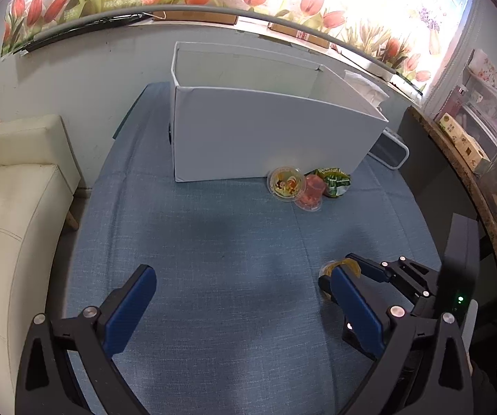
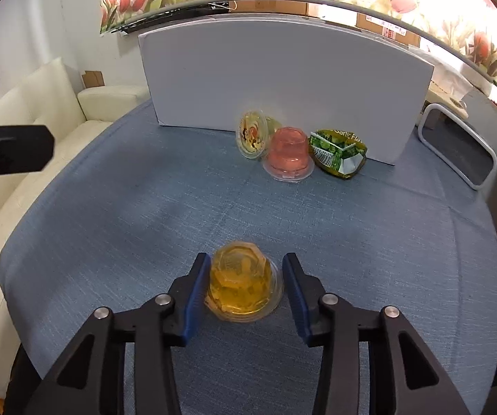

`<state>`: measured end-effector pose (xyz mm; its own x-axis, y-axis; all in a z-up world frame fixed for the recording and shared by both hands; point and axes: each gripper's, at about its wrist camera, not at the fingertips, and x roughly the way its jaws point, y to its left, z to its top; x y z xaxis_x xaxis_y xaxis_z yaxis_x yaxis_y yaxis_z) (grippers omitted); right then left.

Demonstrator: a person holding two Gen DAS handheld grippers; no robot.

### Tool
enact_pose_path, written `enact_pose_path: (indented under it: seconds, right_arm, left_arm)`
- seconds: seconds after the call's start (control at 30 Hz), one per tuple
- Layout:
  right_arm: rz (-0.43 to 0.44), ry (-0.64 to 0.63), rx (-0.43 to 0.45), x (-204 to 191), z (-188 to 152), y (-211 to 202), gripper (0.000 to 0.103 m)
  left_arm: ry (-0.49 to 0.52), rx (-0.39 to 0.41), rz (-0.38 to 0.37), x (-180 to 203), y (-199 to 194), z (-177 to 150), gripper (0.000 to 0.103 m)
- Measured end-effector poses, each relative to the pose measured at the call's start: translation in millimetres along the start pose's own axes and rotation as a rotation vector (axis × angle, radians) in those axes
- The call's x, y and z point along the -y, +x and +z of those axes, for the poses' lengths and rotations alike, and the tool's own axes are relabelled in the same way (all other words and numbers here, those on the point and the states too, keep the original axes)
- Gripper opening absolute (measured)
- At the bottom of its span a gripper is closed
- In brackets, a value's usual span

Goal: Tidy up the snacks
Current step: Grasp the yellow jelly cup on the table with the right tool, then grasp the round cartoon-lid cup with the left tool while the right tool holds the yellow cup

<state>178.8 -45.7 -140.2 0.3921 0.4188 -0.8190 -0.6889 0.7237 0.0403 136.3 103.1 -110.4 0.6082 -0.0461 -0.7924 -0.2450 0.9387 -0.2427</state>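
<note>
**A:** What did the right gripper (image 2: 245,276) have at that point?

**B:** Its jaws stood narrowed around the yellow jelly cup (image 2: 243,282), which sat upside down on the blue cloth (image 2: 110,224) between the two blue pads. The left pad looked to be touching the cup's side; the right pad showed a sliver of gap by the rim. So I would call it bracketed, not yet gripped.

**A:** And the left gripper (image 1: 245,307)?

**B:** Wide open, nothing between its fingers, hovering over bare cloth just to the left of the right gripper.

**A:** How should that grasp have been done well?

**B:** In my judgement, by closing on the cup's walls above the flared rim, centred, so it would not squirt forward. The plastic looked thin and slick, so a gentle squeeze suited it. Then lift it clear before carrying it ahead to the white box (image 1: 269,135), which stood open-topped well beyond the fingertips.

**A:** What was the count?

**B:** Three jelly cups: the yellow one in the jaws, a pink cup (image 2: 289,155) ahead, and a cup tipped on its side (image 2: 252,135) showing a printed lid. One green snack packet (image 2: 339,152) lay right of the pink cup. All three sat against the box's front wall. One box.
</note>
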Motion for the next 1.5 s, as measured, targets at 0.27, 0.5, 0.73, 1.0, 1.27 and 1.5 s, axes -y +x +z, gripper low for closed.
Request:
enact_pose_path:
  seconds: [0.27, 0.5, 0.73, 1.0, 1.27, 1.5]
  right_arm:
    - [0.03, 0.042, 0.041, 11, -16, -29, 0.046]
    - [0.015, 0.11, 0.06, 35, -42, -59, 0.046]
    - [0.006, 0.153, 0.065, 51, -61, -72, 0.046]
    - [0.026, 0.188, 0.066, 65, -64, -68, 0.046]
    - [0.032, 0.179, 0.061, 61, -61, -67, 0.046]
    - [0.04, 0.19, 0.048, 61, -63, -65, 0.046]
  left_arm:
    - [0.067, -0.018, 0.009, 24, 31, 17, 0.103]
    - [0.113, -0.023, -0.051, 76, 66, 43, 0.103]
    - [0.132, -0.005, -0.011, 88, 91, 64, 0.103]
    - [-0.068, 0.012, 0.002, 39, 110, 75, 0.102]
    - [-0.147, 0.023, 0.059, 28, 135, 82, 0.097]
    - [-0.131, 0.024, 0.008, 42, 146, 78, 0.057]
